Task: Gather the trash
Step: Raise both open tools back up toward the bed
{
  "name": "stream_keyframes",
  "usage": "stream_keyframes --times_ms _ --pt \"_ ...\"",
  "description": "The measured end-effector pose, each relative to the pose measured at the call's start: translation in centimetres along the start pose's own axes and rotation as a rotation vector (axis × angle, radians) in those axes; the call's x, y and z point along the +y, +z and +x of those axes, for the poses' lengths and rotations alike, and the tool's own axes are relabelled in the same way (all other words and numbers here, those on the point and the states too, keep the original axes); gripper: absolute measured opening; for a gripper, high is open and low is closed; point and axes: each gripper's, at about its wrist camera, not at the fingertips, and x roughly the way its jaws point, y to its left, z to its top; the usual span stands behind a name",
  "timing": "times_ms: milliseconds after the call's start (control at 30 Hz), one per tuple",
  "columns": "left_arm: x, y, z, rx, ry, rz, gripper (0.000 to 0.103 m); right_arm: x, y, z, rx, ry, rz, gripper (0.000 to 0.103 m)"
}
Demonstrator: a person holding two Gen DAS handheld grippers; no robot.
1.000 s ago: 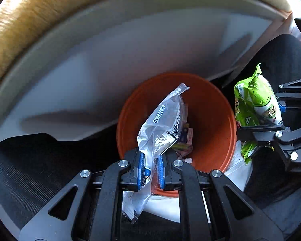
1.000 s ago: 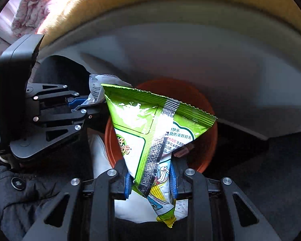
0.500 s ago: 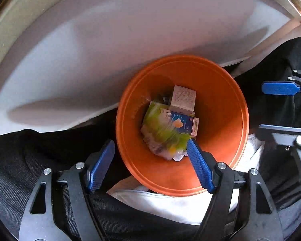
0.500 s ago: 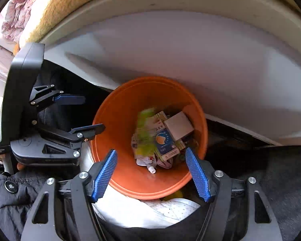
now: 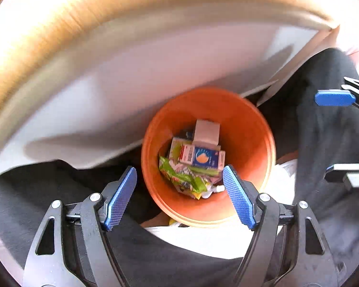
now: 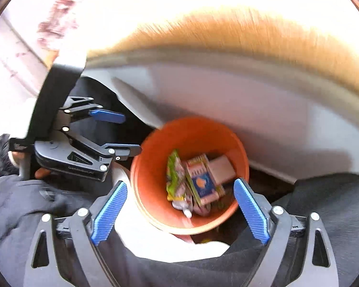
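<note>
An orange bin stands on the floor below both grippers; it also shows in the right wrist view. Inside lie a green snack wrapper, a blue and white carton, a white box and other packets. The same wrapper and carton show in the right wrist view. My left gripper is open and empty above the bin's near rim. My right gripper is open and empty above the bin. The left gripper shows at the left of the right wrist view.
A white panel under a tan wooden top rises behind the bin. Black trousers and a white shoe lie near the bin. A dark jacket sleeve is at the left.
Both grippers opened and dropped their wrappers into the bin: the clear one from the left, the green one from the right. Both grippers have since lifted, and the views are blurred.
</note>
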Motion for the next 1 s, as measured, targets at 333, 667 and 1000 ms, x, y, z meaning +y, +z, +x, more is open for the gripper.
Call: stream_keyframes --times_ms 333,667,1000 --pt "2.7 2.9 -13.6 -0.477 0.047 -0.058 0.093 0.1 9.1 -11.2 -0.405 -0.198 -0.130 0.098" --pt "3.6 13.2 -13.6 -0.627 0.226 -0.113 0.093 -9.6 22.0 -10.1 -0.495 -0.352 0.015 0.098" --pt "5.6 18.3 -9.9 -0.562 0.218 -0.149 0.093 -16.5 29.8 -2.9 -0.278 -0.461 0.117 0.094"
